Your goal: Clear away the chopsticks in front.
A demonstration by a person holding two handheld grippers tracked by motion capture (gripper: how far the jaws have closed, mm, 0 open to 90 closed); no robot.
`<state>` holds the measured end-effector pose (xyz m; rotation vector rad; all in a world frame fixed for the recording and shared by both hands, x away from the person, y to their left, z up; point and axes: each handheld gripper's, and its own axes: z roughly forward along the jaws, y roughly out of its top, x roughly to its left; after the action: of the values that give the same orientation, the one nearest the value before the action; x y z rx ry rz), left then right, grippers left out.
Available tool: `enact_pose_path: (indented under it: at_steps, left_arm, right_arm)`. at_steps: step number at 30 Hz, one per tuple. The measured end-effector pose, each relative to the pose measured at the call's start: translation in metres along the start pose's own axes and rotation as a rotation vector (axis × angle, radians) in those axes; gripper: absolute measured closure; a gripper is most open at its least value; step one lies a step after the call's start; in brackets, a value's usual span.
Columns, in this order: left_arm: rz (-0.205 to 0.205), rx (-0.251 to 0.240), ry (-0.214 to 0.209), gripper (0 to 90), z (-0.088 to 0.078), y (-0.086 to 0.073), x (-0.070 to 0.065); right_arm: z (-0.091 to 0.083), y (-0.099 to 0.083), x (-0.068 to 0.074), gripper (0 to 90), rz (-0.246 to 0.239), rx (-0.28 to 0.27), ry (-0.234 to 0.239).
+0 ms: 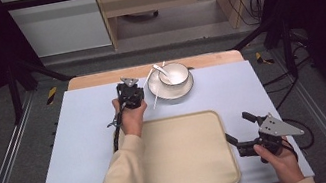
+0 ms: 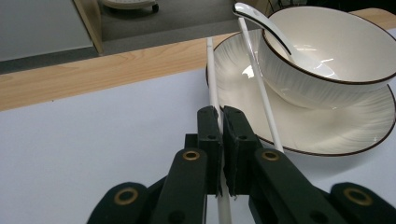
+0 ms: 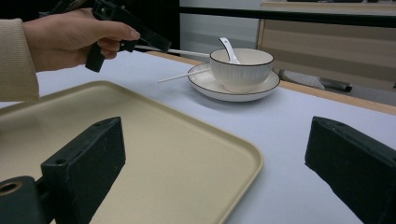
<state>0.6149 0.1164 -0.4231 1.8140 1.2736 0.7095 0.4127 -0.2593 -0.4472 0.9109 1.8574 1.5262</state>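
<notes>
Pinching a thin white chopstick [image 2: 213,93], the left hand-held gripper [image 2: 221,116] has its jaws clenched on the stick at about its middle, with the far end pointing toward 12 o'clock past the rim of the plate [image 2: 336,135]. A second chopstick [image 2: 261,88] leans on the plate just to the right, its upper end resting by the bowl [image 2: 327,60] that holds a white spoon [image 2: 261,23]. In the high view the pinched stick lies at roughly 9 o'clock of the plate.

Judging by its look, the chopstick is light, stiff and smooth, so it could slip or swivel between the flat pads; a hold near the middle seems best to keep it from tipping. The bowl and plate look like breakable ceramic and are better not knocked.

The right hand-held gripper [image 3: 210,177] is released, jaws standing wide apart with nothing between them, at 3 o'clock of the beige tray [image 1: 186,178] on the surface [image 1: 79,116].
</notes>
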Motion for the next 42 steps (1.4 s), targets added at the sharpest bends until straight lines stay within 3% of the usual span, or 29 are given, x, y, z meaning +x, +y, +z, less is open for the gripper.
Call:
enact_pose_path:
  at_steps: [5,9,10,12,13,14,17,18,22,23,27,31,34,38,42]
  left_arm:
    - [-0.027,-0.02,0.006,86.0,-0.014,-0.004,0.006]
    - [-0.055,-0.044,0.01,86.0,-0.041,-0.016,0.01]
    - [-0.063,-0.055,0.014,86.0,-0.057,-0.026,0.011]
    - [-0.083,-0.079,0.018,86.0,-0.073,-0.036,0.011]
    - [-0.083,-0.079,0.018,86.0,-0.073,-0.036,0.011]
    - [-0.1,-0.093,0.019,86.0,-0.088,-0.047,0.01]
    - [-0.115,-0.108,0.026,86.0,-0.103,-0.059,0.008]
    - [-0.143,-0.128,0.034,86.0,-0.118,-0.071,0.006]
    - [-0.156,-0.145,0.052,85.9,-0.136,-0.089,0.003]
    - [-0.178,-0.159,0.063,85.9,-0.147,-0.1,0.003]
    - [-0.199,-0.173,0.088,86.0,-0.161,-0.116,0.002]
    - [-0.196,-0.175,0.106,85.9,-0.168,-0.124,-0.001]
    - [-0.227,-0.189,0.109,85.9,-0.179,-0.136,-0.005]
    - [-0.209,-0.195,0.125,85.9,-0.187,-0.144,-0.012]
    - [-0.246,-0.209,0.135,86.0,-0.202,-0.162,-0.017]
  right_arm:
    - [0.0,-0.001,-0.002,5.3,0.005,0.001,-0.002]
    - [0.0,0.0,-0.002,5.3,0.006,-0.003,-0.001]
    - [0.0,0.0,-0.001,5.3,0.005,-0.004,0.005]
    - [0.001,0.001,0.0,5.3,-0.004,-0.006,0.01]
    - [0.001,0.001,0.0,5.3,-0.004,-0.006,0.01]
    - [0.001,0.001,0.002,5.3,-0.004,-0.002,0.012]
    - [0.001,0.002,0.003,5.3,-0.001,-0.006,0.014]
    - [0.001,0.002,0.003,5.3,0.002,-0.008,0.014]
    - [0.0,0.002,0.003,5.2,0.004,-0.011,0.014]
    - [0.0,0.002,0.002,5.3,0.006,-0.011,0.016]
    - [0.001,0.001,0.002,5.2,0.008,-0.012,0.016]
    - [-0.001,0.002,0.002,5.2,0.01,-0.016,0.013]
    - [-0.001,0.002,0.003,5.2,0.012,-0.013,0.012]
    - [0.0,0.001,0.003,5.2,0.009,-0.012,0.013]
    - [-0.001,0.001,0.002,5.3,0.016,-0.013,0.011]
